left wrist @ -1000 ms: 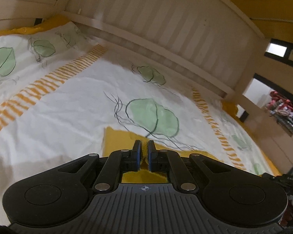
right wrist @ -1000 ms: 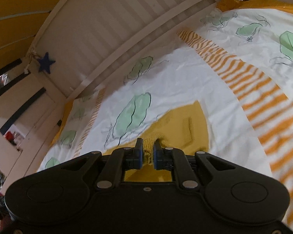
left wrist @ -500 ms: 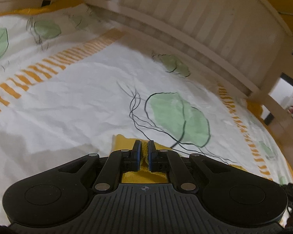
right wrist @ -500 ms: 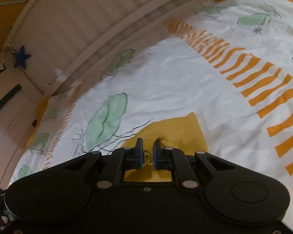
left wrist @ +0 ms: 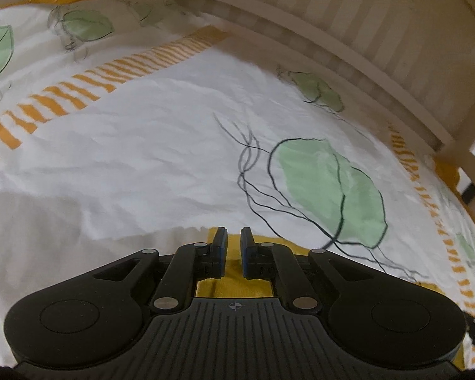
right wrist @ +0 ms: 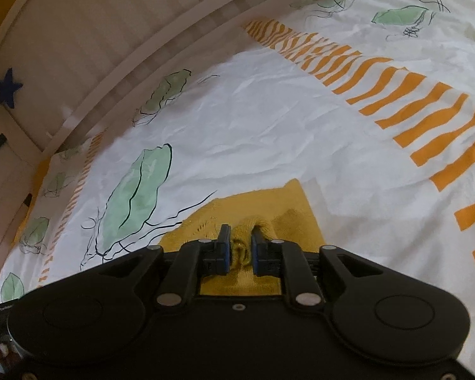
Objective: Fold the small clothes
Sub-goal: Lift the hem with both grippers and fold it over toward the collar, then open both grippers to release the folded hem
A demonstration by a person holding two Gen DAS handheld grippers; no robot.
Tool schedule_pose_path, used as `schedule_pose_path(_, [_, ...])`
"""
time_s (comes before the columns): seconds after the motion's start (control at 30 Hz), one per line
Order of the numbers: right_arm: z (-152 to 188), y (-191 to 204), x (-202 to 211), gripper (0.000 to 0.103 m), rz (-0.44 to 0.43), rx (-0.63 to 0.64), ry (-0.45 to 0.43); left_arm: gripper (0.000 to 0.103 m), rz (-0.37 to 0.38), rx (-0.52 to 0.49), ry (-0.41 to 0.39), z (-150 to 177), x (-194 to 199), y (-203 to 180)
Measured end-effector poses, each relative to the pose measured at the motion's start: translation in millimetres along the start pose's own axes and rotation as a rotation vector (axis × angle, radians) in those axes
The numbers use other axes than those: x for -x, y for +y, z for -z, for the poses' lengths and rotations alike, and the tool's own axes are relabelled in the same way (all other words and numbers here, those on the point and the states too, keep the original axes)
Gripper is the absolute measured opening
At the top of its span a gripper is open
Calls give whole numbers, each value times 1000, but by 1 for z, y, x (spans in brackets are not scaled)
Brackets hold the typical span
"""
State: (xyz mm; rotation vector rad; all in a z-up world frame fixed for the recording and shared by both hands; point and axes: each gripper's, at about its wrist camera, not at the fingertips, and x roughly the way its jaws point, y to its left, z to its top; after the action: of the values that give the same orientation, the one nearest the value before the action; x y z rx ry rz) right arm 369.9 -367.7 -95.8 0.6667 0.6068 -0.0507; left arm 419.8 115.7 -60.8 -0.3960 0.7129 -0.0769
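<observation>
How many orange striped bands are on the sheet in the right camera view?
2. One broad band crosses the sheet on its right side; one narrower, fainter band runs near the left edge by the bed rail. The right gripper may hide others.

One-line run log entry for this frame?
phase: folding | left tool: narrow gap over yellow garment, grip unclear | right tool: shut on garment fold | surface: leaf-print sheet

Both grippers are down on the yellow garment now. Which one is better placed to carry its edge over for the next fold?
Right, probably. The right gripper has a bunched ridge of the yellow garment pinched between its fingers. The left gripper shows a gap with yellow cloth only beneath it, so its hold looks doubtful.
</observation>
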Motion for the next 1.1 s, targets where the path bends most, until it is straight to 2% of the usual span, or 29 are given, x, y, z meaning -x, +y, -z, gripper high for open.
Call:
schedule_pose_path(0.03, [0, 0, 0, 31, 3, 4, -9, 9, -10, 17, -5, -2, 1, 2])
schedule_pose_path(0.07, [-1, 0, 2, 46, 9, 11, -24, 14, -22, 27, -9, -4, 0, 3])
schedule_pose_path(0.1, [-1, 0, 4, 61, 12, 23, -43, 24, -32, 34, -20, -6, 3, 5])
schedule_pose_path(0.13, [-3, 0, 7, 65, 11, 36, -62, 25, -34, 36, -31, -8, 7, 5])
schedule_pose_path(0.2, [-6, 1, 14, 66, 14, 56, -89, 25, -34, 20, -47, -9, 16, 4])
schedule_pose_path(0.33, [-10, 7, 28, 66, 20, 109, -120, 25, -34, -82, -57, -5, 34, -10])
schedule_pose_path(0.5, [5, 35, 41, 66, 10, 255, -99, 31, -10, -269, -21, 30, 56, -38])
schedule_pose_path(0.57, [19, 49, 45, 66, 2, 330, -73, 31, 2, -342, -6, 51, 65, -48])
schedule_pose_path(0.73, [67, 82, 53, 65, -33, 507, -8, 32, 37, -447, 9, 98, 88, -64])
schedule_pose_path(0.9, [115, 102, 64, 65, -45, 652, 41, 32, 40, -577, 31, 141, 100, -76])
schedule_pose_path(1.07, [155, 102, 67, 65, 12, 754, 108, 33, -7, -594, 108, 169, 95, -69])
schedule_pose_path(1.1, [161, 100, 68, 65, 21, 763, 111, 34, -8, -584, 99, 171, 96, -66])
